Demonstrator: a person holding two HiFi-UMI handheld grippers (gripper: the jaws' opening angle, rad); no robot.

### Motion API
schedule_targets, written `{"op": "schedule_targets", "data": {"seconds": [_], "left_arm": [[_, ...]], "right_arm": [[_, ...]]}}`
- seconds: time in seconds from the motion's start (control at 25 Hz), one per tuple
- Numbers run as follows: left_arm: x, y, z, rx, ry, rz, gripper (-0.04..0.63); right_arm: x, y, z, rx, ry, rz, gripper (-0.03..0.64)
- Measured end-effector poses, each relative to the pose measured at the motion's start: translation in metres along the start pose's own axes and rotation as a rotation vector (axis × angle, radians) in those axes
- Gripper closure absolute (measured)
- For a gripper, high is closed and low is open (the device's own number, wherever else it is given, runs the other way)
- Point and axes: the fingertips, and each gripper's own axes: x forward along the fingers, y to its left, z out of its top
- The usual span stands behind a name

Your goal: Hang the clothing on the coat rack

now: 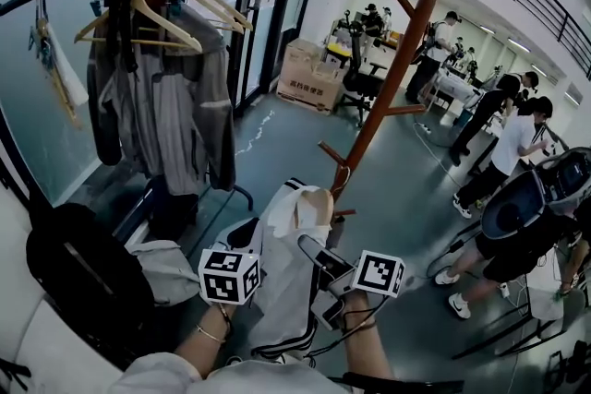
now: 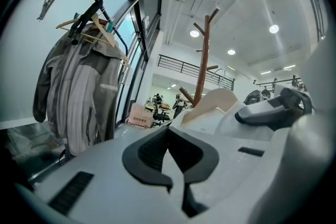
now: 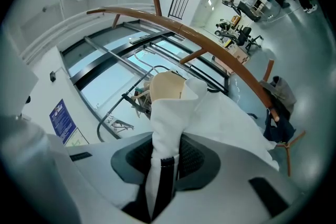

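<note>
Head view: white black-trimmed jacket (image 1: 286, 244) at six o'clock, pinched in left gripper (image 2: 170, 157) and right gripper (image 3: 167, 157) jaws. I judge it's mid-carry; next, lift the collar onto a peg of the brown wooden coat rack (image 1: 391, 69) at one o'clock.

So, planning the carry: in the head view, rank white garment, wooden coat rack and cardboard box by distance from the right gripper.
1. white garment, clamped in the right gripper.
2. wooden coat rack, just ahead.
3. cardboard box, far back.
</note>
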Motion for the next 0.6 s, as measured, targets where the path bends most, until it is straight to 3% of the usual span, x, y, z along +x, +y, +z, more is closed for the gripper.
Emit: {"op": "schedule_targets", "data": {"seconds": [0.08,0.36,0.6], "left_arm": [[0.002,-0.003,0.005,0.011,-0.010,0.008,0.588],[0.011,-0.009,0.020,0.052,-0.021,0.020,0.588],[0.012,-0.005,0.020,0.076,-0.006,0.044,0.588]], "right_arm": [[-0.003,-0.003,0.004,0.024,0.010,-0.029,0.512],[0.001,0.009,0.026,-0.004,0.028,0.000,0.512],[0.012,0.032,0.040,-0.053,0.042,0.095,0.512]]}}
